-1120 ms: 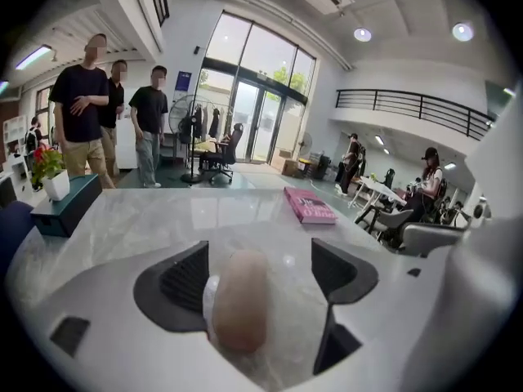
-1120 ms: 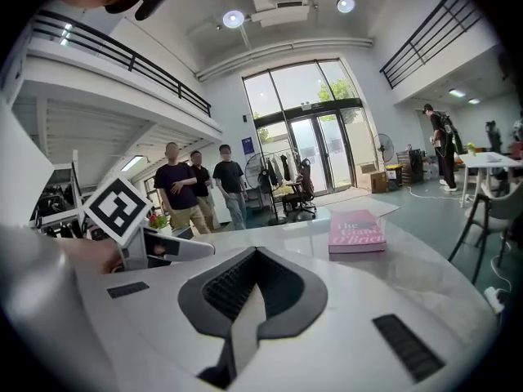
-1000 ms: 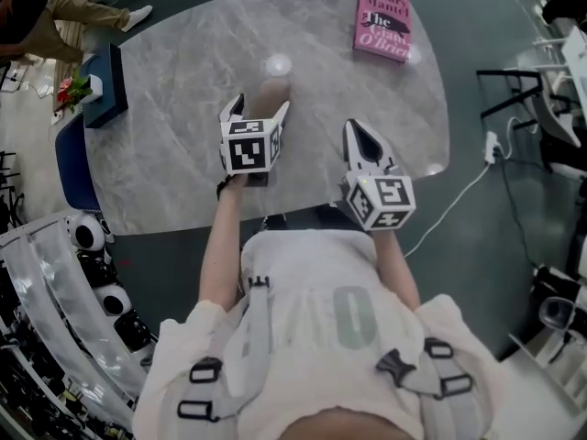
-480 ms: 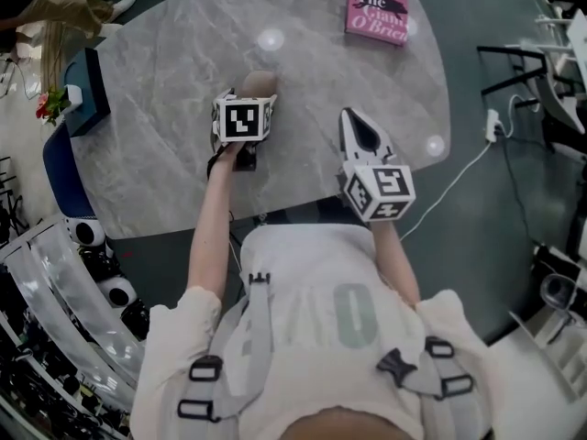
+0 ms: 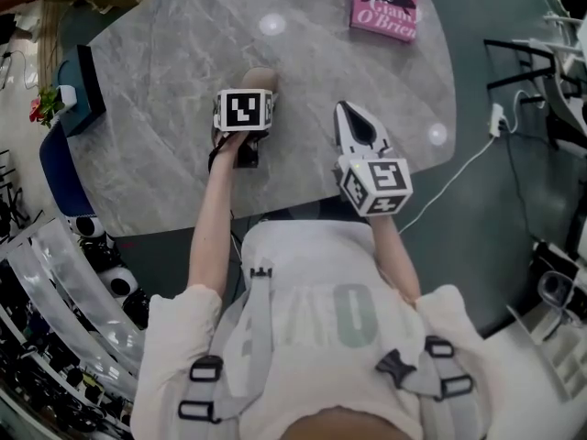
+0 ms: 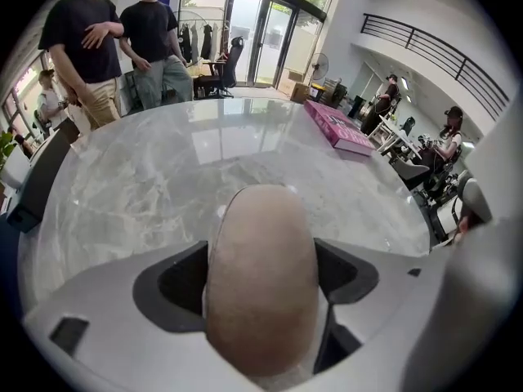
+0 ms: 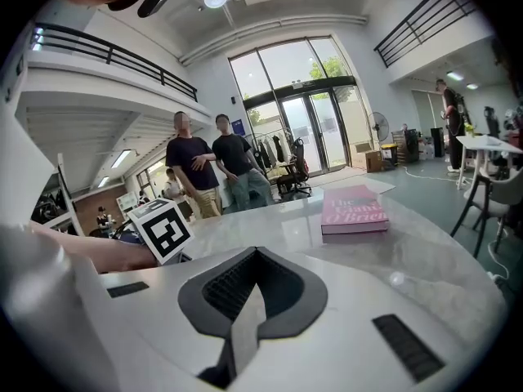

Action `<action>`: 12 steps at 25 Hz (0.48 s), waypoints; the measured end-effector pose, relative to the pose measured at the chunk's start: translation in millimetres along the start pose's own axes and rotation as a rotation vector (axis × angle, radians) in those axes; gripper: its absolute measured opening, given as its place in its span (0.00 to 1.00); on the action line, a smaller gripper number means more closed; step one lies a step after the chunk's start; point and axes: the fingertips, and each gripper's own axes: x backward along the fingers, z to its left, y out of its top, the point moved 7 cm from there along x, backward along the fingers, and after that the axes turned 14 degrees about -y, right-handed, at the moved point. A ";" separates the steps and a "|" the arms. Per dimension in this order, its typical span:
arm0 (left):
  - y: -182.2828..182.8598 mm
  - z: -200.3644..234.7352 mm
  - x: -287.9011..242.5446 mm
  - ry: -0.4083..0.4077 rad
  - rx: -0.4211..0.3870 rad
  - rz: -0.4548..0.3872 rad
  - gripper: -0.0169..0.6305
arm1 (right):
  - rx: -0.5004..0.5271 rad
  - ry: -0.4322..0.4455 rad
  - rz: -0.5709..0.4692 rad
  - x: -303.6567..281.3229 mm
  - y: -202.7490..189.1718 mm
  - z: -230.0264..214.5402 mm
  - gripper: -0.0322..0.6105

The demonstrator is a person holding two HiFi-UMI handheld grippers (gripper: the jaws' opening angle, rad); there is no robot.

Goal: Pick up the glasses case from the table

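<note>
The glasses case (image 6: 260, 276) is a tan, rounded oblong, and it fills the gap between the jaws in the left gripper view. My left gripper (image 6: 261, 256) is shut on the case, with a jaw pressed to each side. In the head view the case's end (image 5: 261, 77) sticks out beyond the left gripper (image 5: 256, 88) over the grey marble table (image 5: 165, 81). I cannot tell whether the case still touches the table. My right gripper (image 5: 354, 122) hangs shut and holds nothing, to the right over the table's near part; its pads meet in the right gripper view (image 7: 252, 305).
A pink book (image 5: 385, 5) lies at the table's far right, also in the right gripper view (image 7: 353, 208). A dark box (image 5: 77, 90) with a small plant stands at the left edge. Two people (image 6: 114, 47) stand beyond the far edge. A white cable (image 5: 463, 186) runs over the floor at right.
My left gripper's jaws, spread beside the case a second ago, have come in onto it, and its marker cube has turned to face upward. The right gripper has barely shifted.
</note>
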 end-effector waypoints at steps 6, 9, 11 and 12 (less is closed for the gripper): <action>-4.9 -3.8 -13.6 -0.005 0.026 0.038 0.61 | 0.006 -0.001 0.021 -6.5 0.0 1.6 0.05; -5.6 -1.6 -22.9 -0.003 0.031 0.079 0.62 | 0.005 -0.002 0.030 -10.6 -1.6 3.2 0.05; -6.2 0.0 -26.6 0.006 0.028 0.105 0.63 | 0.006 0.000 0.034 -11.6 -2.0 4.2 0.05; -6.1 0.1 -27.8 0.014 0.024 0.113 0.63 | 0.006 0.001 0.035 -11.7 -2.1 4.6 0.05</action>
